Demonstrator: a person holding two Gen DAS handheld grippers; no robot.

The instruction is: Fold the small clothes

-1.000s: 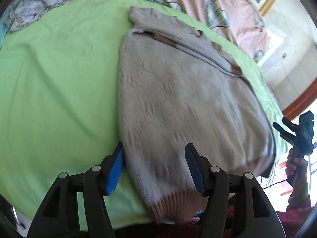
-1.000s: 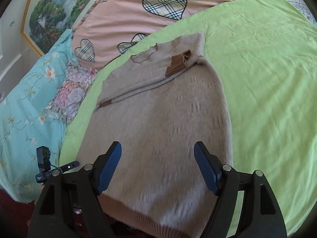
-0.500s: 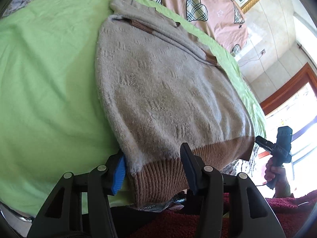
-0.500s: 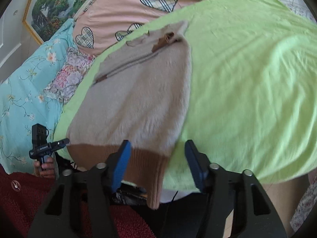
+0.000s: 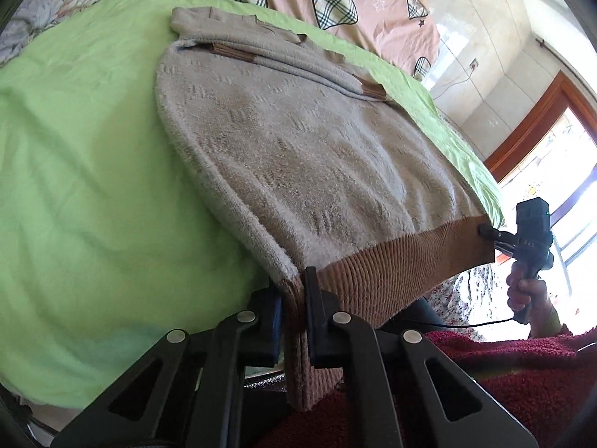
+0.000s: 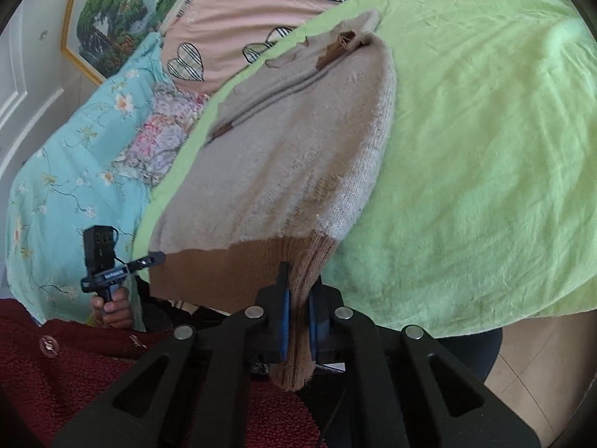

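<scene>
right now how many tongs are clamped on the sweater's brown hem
2. The left tongs pinch the brown hem of the sweater at one bottom corner; the right tongs pinch the opposite corner. Both corners hang off the edge of the green blanket.

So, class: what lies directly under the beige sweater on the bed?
The sweater rests on a green sheet, visible all round it. Whatever lies beneath its middle is covered. Its brown hem overhangs the bed's edge.

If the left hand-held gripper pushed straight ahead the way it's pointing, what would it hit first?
The left hand-held gripper already pinches the sweater's brown ribbed hem; going on, it would probably just bunch the beige sweater lying on the green sheet.
</scene>
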